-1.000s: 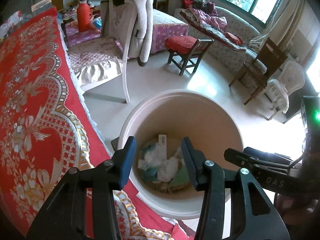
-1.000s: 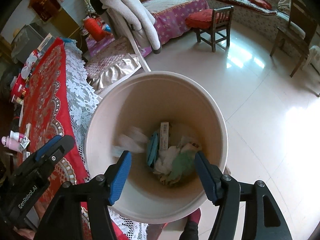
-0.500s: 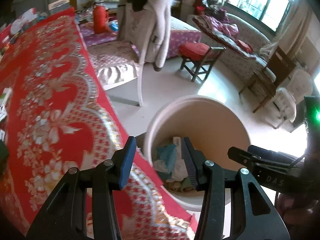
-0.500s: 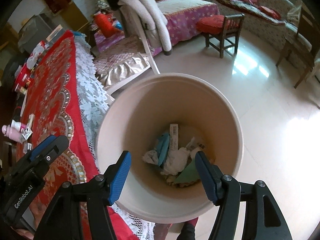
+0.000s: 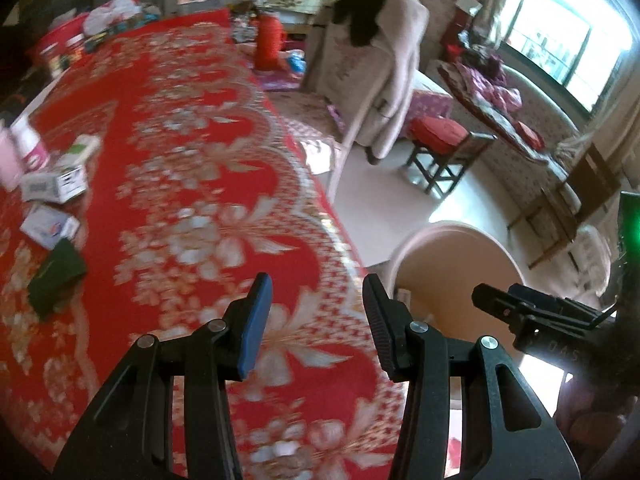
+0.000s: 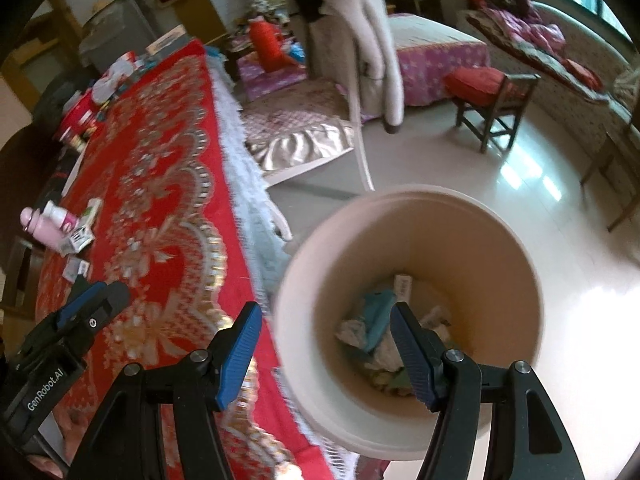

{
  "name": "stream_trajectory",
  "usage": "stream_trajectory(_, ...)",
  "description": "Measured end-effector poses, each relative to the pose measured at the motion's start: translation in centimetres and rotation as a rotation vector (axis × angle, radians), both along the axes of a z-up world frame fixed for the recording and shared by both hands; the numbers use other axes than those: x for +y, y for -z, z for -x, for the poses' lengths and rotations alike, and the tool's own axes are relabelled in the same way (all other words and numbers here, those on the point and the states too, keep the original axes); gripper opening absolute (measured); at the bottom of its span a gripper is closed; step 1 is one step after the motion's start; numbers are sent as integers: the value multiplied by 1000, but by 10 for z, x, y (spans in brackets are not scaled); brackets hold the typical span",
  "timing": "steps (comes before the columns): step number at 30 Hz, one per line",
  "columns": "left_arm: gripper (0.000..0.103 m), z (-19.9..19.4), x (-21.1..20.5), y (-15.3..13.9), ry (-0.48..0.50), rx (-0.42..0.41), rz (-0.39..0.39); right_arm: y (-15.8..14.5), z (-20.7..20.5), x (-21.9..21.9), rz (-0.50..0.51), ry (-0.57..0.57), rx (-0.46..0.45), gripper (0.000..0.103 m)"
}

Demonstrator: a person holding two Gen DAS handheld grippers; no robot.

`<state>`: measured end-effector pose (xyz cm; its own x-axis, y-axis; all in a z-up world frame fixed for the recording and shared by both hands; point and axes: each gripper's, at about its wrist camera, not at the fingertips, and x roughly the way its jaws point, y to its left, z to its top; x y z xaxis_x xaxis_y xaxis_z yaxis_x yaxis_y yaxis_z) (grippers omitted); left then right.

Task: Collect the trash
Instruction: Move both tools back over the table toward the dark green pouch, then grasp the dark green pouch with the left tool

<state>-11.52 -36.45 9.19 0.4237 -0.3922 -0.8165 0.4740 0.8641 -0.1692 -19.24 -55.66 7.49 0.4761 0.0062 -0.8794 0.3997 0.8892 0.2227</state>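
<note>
Trash bin, round beige plastic point(image 6: 408, 320), is seen on the pale floor just beside the table edge, partly under the right gripper point(image 6: 324, 352). Crumpled white paper, a teal wrapper and other scraps point(image 6: 376, 332) are seen piled at its bottom. In the left wrist view only part of the bin rim point(image 5: 452, 232) is shown, to the right of the table w/ red floral gold-patterned cloth point(image 5: 192, 184).

Left gripper point(image 5: 316, 320) is held over the table's near edge, jaws wide apart, nothing between them. Right gripper is held over the gap between table and bin, jaws wide, empty; its right finger is seen over the bin opening, left finger over the cloth's white lace fringe point(image 6: 248, 184).

On the tablecloth, left side: dark green flat packet point(image 5: 56, 272), small white cartons point(image 5: 52, 184), a white-blue packet point(image 5: 48, 226), pink bottle point(image 6: 38, 228), all well apart from both grippers. Far end of table is cluttered w/ red tin and bags; details blurred.

Background: chair draped w/ beige coat point(image 5: 376, 68), red thermos point(image 5: 268, 40), wooden stool w/ red cushion point(image 5: 440, 140), sofa under window.
</note>
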Motion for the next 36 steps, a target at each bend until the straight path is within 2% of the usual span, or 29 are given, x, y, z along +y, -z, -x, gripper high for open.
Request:
stream_trajectory(5,45,-9,44,-1,-85,10,3,-7,-22,35,4,-78,-20,68)
stream_trajectory(17,45,-20,148,-2,-302,9,-27,-5,-70,129,-2,-282,-10,68)
stream_trajectory(28,45,-26,203,3,-375,18,-43,-1,-92,186,2,-387,4,68)
stream_trajectory(33,45,-40,228,9,-379,51,-6,6,-102,204,-3,-412,21,68)
stream_trajectory(35,49,-50,237,12,-368,69,11,9,-106,208,-5,-414,26,68)
stream_trajectory(36,55,-54,240,13,-360,73,11,11,-108,210,-8,-412,29,68)
